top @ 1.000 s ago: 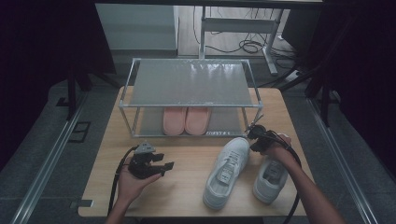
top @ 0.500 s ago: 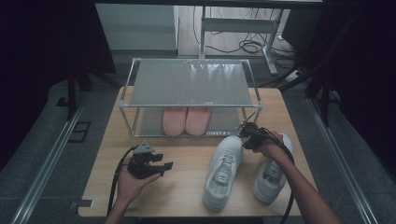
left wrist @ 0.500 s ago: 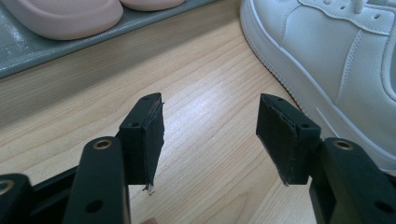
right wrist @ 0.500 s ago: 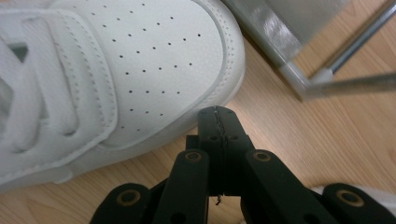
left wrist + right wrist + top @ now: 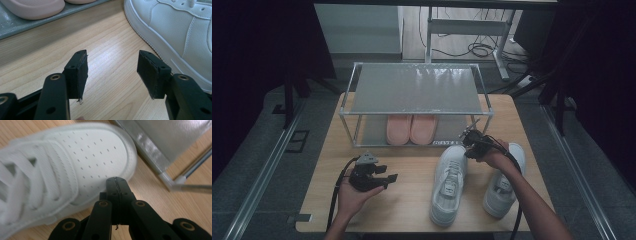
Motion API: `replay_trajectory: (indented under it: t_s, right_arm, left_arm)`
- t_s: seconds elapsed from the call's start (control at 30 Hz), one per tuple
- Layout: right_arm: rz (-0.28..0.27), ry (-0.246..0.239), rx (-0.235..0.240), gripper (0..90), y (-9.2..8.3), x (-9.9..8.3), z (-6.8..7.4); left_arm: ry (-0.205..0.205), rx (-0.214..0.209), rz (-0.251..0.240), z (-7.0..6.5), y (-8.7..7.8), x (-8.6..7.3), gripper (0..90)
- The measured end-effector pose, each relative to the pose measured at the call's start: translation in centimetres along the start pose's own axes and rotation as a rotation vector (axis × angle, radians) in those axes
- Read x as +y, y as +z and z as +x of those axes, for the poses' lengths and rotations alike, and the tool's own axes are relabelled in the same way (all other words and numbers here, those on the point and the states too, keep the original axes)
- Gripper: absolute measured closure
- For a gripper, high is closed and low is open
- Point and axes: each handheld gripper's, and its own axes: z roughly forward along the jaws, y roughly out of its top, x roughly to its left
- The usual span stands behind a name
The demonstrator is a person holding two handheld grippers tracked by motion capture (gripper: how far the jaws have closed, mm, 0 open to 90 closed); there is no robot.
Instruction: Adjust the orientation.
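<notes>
Writing: none readable on either sneaker; a pale strip along the lower front rail of the shoe rack (image 5: 417, 90) too small to read.
Left sneaker (image 5: 451, 182): flat on the wooden table (image 5: 412, 200), toe toward the rack, just beside the right gripper (image 5: 472, 142).
Right sneaker (image 5: 504, 185): flat on the table, partly covered by the right hand (image 5: 494, 155) and forearm.
Right gripper jaws: pressed together with nothing between them; in the right gripper view, tip (image 5: 117, 181) beside the perforated toe (image 5: 100, 152) of the left sneaker, contact not certain.
Left gripper (image 5: 384, 177): resting low over the table in the left hand (image 5: 354, 192), well apart from the sneakers; jaws spread, bare wood between them (image 5: 112, 72).
Left gripper view: side of the left sneaker (image 5: 180, 30) to the right, cut off by the frame.
Pink slippers (image 5: 411, 129): on the rack's lower shelf, heels hidden under the top shelf.
Hard to make out: sneaker laces blurred in the right gripper view.
</notes>
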Motion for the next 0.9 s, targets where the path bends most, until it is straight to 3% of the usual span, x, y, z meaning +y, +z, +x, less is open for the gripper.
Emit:
replay_trajectory:
  t_s: [0.2,0.53,0.77,0.9]
  right_arm:
    - [-0.009,-0.04,-0.004,90.0,-0.2,0.9,0.9]
    - [0.022,0.039,-0.013,90.0,0.4,0.0,-0.6]
    - [0.052,0.051,-0.043,90.0,0.9,0.3,-0.9]
    - [0.056,0.064,-0.037,90.0,1.6,0.1,-1.4]
  left_arm:
    - [0.0,0.0,0.004,0.0,0.0,0.0,42.1]
    - [-0.003,0.001,-0.003,0.1,-0.1,0.0,42.2]
    - [-0.002,-0.001,0.0,0.1,-0.1,-0.1,42.3]
    - [-0.002,0.0,-0.007,0.1,-0.3,-0.1,42.3]
